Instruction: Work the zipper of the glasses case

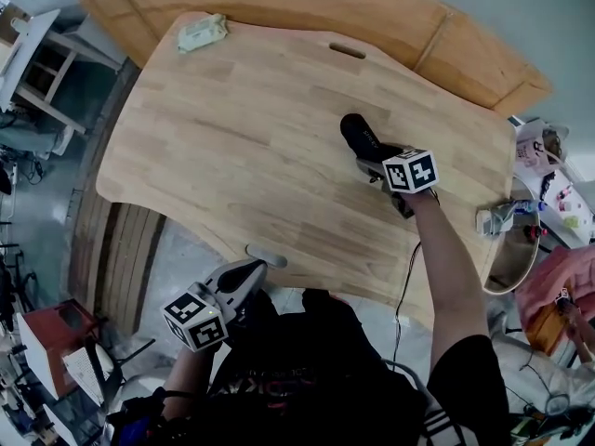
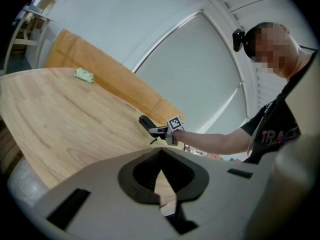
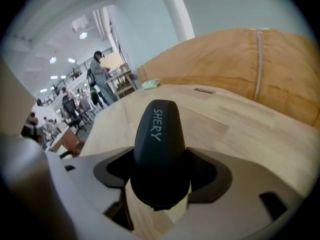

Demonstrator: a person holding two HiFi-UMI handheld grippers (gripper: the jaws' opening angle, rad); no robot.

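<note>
Wooden table: glasses case, green cloth.

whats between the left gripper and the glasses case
Just bare table. In the head view nothing lies on the wood between the left gripper and the glasses case; the left gripper view agrees.

- Bright, even daylight; faint shadows on the table.
- Fisheye bending and dark corners throughout.
- The case, close to the lens, looks soft.
</note>
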